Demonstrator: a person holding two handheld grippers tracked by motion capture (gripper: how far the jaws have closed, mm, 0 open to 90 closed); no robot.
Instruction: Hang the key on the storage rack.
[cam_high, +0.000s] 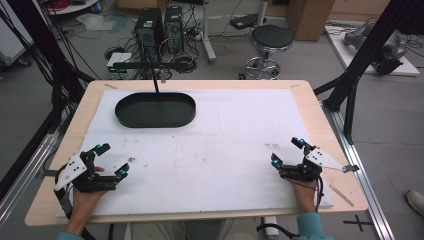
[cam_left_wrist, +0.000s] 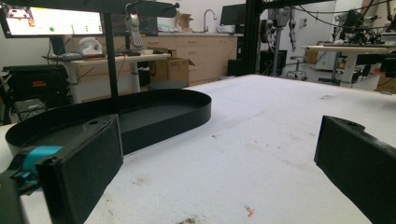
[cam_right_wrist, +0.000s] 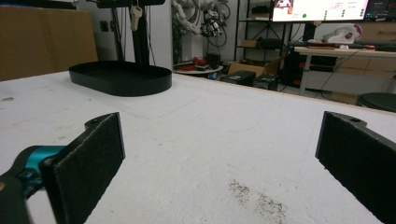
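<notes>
Here both claws gape empty; black tray (cam_high: 155, 110) lies well beyond left claw (cam_high: 111, 160), seemingly empty.

We record a mat (cam_high: 210, 150) laid over the tabletop (cam_high: 320, 125). An oval tray (cam_high: 155, 110) sits on the mat's far left part, with a stand post (cam_high: 155, 82) rising at its far rim. The left tongs (cam_high: 111, 160) rest at the near left corner, the right tongs (cam_high: 286, 151) at the near right, well apart. A stool (cam_high: 270, 40) stands on the floor beyond the far edge.
</notes>
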